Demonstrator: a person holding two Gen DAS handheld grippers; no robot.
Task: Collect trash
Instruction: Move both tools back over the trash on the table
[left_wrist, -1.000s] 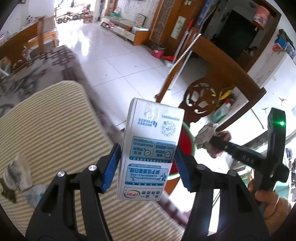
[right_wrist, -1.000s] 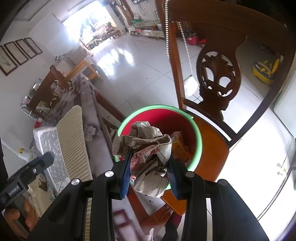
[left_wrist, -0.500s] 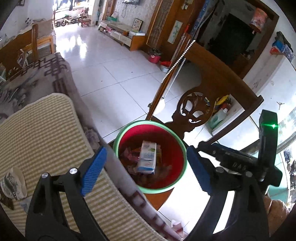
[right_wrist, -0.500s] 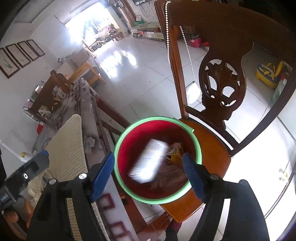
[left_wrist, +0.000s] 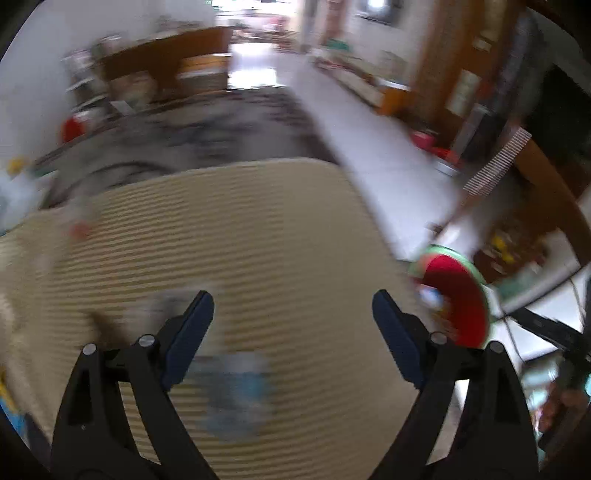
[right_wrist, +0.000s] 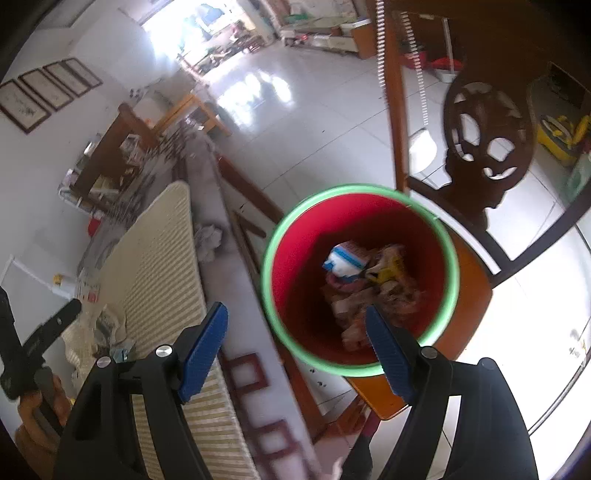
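Note:
A red bucket with a green rim (right_wrist: 360, 192) stands on a wooden chair seat; the milk carton (right_wrist: 345, 260) and crumpled paper (right_wrist: 369, 299) lie inside it. My right gripper (right_wrist: 297, 341) is open and empty just above the bucket's near rim. My left gripper (left_wrist: 291, 314) is open and empty over the striped beige mat (left_wrist: 258, 229); this view is blurred. A bluish scrap (left_wrist: 236, 391) lies on the mat between its fingers, and a dark blurred scrap (left_wrist: 166, 306) lies by the left finger. The bucket (left_wrist: 458, 299) shows at the right.
A carved wooden chair back (right_wrist: 484, 147) rises behind the bucket. A crumpled grey wad (right_wrist: 210, 240) lies on the patterned cloth beside the mat (right_wrist: 162, 266). More scraps (right_wrist: 107, 325) lie on the mat near the left gripper's handle. White tiled floor (right_wrist: 314, 122) lies beyond.
Both grippers opened and dropped the carton and paper into the bucket. The left gripper has since swung left, back over the mat. The right gripper stays over the bucket.

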